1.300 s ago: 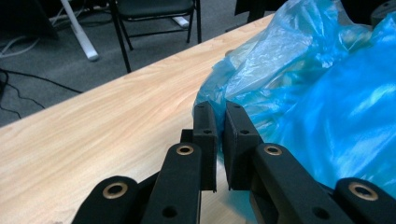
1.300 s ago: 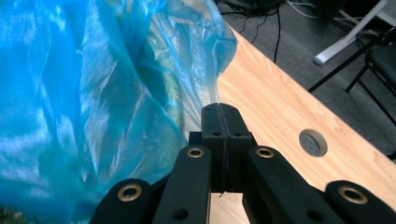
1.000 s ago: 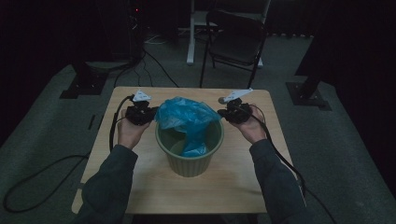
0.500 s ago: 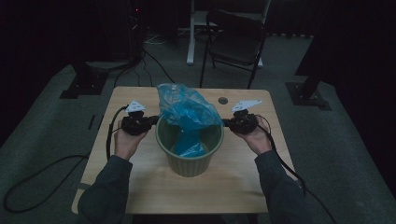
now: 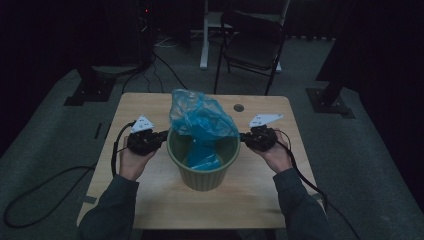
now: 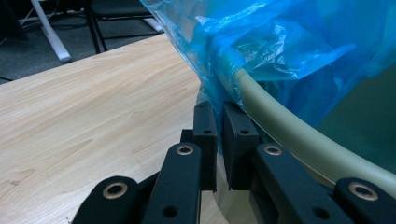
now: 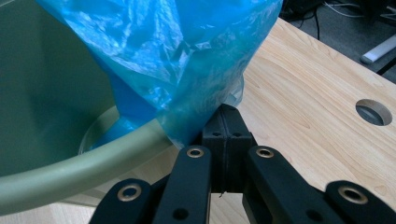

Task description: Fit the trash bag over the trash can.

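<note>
A blue bag (image 5: 201,120) is fitted into a green bin (image 5: 202,172)
Left gripper (image 6: 219,122) and right gripper (image 7: 228,122) pinch its edge at the rim, either side, to stretch it over

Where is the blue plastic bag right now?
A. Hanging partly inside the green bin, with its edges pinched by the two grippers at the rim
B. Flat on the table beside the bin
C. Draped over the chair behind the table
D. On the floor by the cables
A: the blue plastic bag hangs into the green bin, and the left gripper and right gripper each pinch its edge at the rim.
</note>
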